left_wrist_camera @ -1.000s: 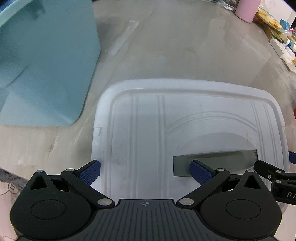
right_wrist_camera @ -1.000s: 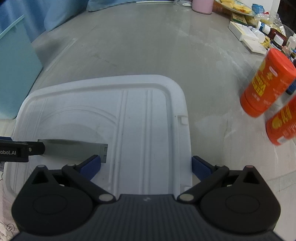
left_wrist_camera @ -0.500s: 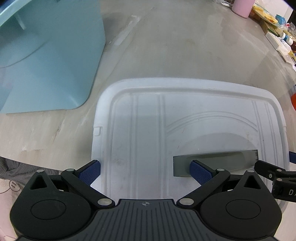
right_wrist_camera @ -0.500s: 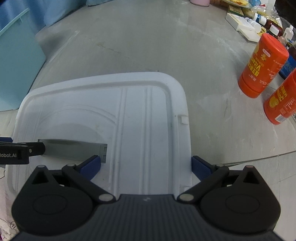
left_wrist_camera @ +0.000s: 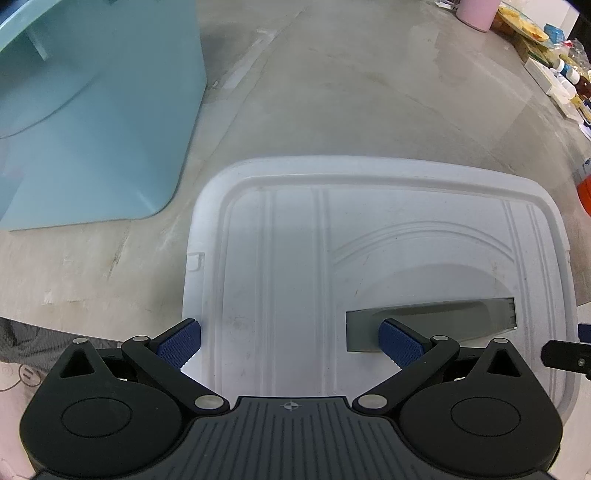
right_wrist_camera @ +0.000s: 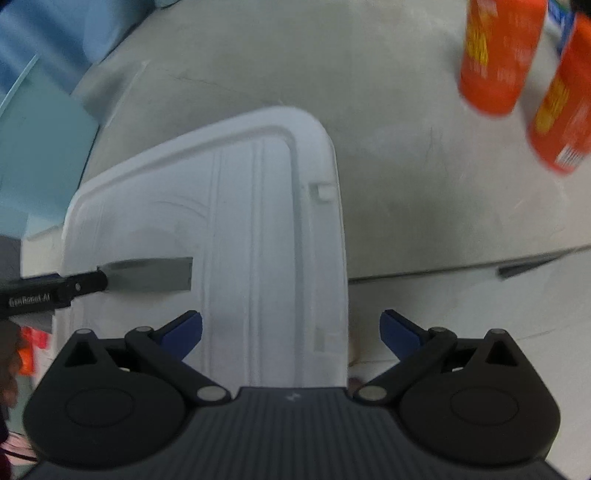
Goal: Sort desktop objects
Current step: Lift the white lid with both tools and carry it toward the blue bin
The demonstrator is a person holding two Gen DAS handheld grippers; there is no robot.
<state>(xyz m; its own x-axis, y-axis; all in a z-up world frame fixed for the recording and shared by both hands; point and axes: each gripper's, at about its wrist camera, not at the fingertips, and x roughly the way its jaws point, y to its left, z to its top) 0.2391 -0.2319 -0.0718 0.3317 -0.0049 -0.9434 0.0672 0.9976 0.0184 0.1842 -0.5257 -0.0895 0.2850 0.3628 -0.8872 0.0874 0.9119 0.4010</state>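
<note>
White lid (left_wrist_camera: 280, 266), two orange bottles (right_wrist_camera: 498, 55)

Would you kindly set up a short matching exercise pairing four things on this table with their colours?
Things:
1. lid
2. bin
3. cup
4. bottle

Colours:
A. orange
B. white
C. pink
D. light blue

Pairs: 1-B, 2-D, 3-C, 4-A
</note>
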